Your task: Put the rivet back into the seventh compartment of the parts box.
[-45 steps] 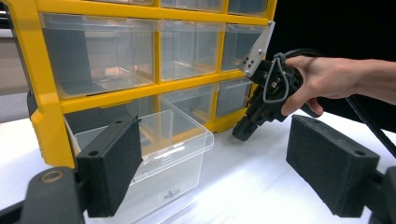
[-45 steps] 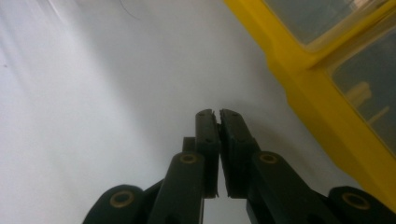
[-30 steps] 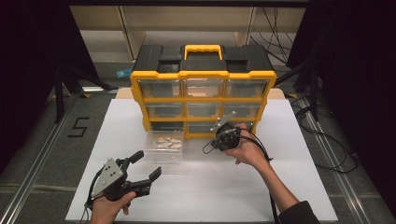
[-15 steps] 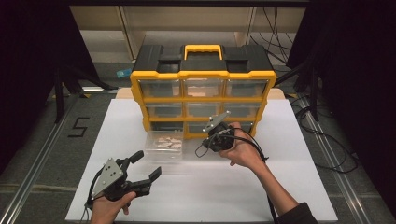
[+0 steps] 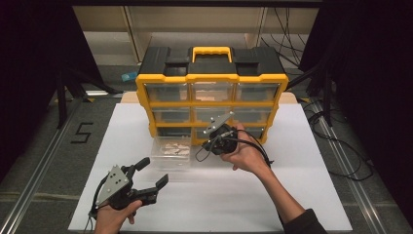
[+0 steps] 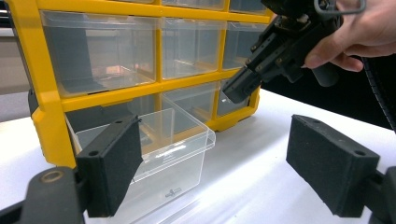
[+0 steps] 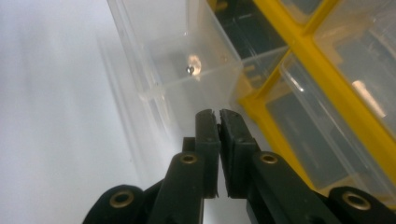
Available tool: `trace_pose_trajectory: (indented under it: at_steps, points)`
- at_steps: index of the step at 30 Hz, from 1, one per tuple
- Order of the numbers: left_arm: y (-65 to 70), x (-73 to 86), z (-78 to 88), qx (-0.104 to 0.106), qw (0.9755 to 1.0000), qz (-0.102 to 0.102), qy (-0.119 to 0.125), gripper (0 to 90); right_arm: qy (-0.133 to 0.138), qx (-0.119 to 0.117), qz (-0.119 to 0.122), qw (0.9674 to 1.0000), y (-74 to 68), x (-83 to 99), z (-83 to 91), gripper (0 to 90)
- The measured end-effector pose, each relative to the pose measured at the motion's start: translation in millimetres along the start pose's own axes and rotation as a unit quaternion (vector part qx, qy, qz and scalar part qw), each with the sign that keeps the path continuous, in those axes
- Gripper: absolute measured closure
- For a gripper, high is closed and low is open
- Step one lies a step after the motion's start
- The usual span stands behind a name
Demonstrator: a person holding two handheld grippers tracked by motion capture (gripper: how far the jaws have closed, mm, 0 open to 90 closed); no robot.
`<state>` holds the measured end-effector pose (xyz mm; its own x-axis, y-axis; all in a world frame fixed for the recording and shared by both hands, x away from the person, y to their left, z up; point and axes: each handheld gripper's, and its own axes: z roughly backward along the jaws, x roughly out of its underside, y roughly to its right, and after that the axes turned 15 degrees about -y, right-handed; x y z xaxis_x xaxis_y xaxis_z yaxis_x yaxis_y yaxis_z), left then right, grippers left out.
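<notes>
- Two hand-held black two-jaw tools work over a white table [image 5: 302,195]; nearest the person, the left gripper [image 5: 152,171] rests low at the front left, its jaws spread wide with nothing between them.
- Just beyond it, a clear plastic drawer [image 5: 171,152] pulled from its slot sits on the table, against the organiser's foot, with pale small parts inside.
- Right of the drawer, the right gripper [image 5: 214,144] is raised, jaws pressed together on nothing, pointing toward the bottom row.
- Farthest stands the yellow-framed organiser box with clear drawers [image 5: 210,103], black top and yellow handle.
</notes>
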<state>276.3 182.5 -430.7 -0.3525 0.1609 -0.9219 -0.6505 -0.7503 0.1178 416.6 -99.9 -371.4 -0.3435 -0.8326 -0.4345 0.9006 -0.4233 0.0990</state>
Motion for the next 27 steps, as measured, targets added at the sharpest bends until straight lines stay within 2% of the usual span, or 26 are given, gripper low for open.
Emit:
trace_pose_trajectory:
  at_steps: [10,27]
  points:
    - [-0.5,0.1,-0.1,0.0,1.0,-0.002,0.0,18.0,0.019,-0.011,0.018,0.9996,-8.6,-23.5,-2.2,86.3]
    - [-0.3,-0.2,0.4,0.002,1.0,-0.001,0.001,18.0,0.022,-0.014,0.033,0.9991,-14.9,-55.9,-20.0,86.2]
